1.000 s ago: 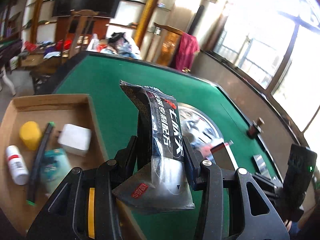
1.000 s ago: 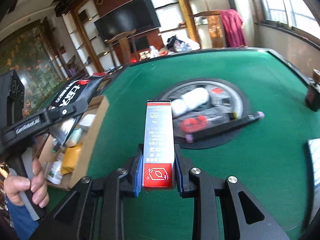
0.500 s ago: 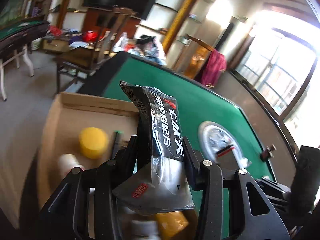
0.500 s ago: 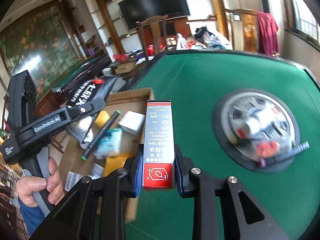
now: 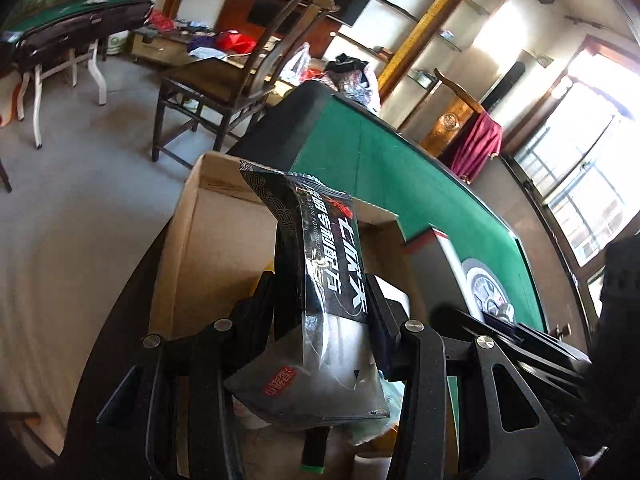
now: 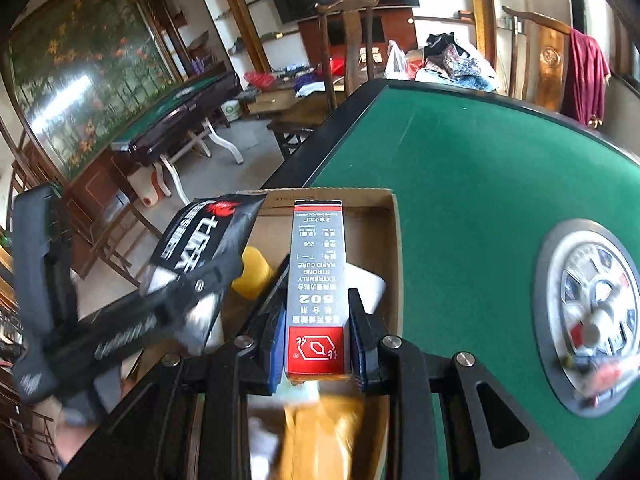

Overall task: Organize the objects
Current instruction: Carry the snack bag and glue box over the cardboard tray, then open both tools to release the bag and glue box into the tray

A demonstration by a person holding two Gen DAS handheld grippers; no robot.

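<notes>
Cardboard box [image 6: 394, 240] sits directly below and just ahead of both tongs, its open top facing up, on the near-left edge of the green table [image 6: 480, 184]. Left gripper [image 5: 324, 312] is clamped on a black snack packet [image 5: 320, 264], long axis running forward along the fingers, over the box's left half. Right gripper [image 6: 318, 332] is clamped on a grey-and-red 502 glue carton [image 6: 316, 280], long axis also along the fingers, over the right half by the box's right wall. A yellow round object [image 6: 252, 272] and a white item [image 6: 366, 284] already lie inside, between the two loads. Judgement: both are equally placed for a drop; the packet should land clear of the yellow object.
</notes>
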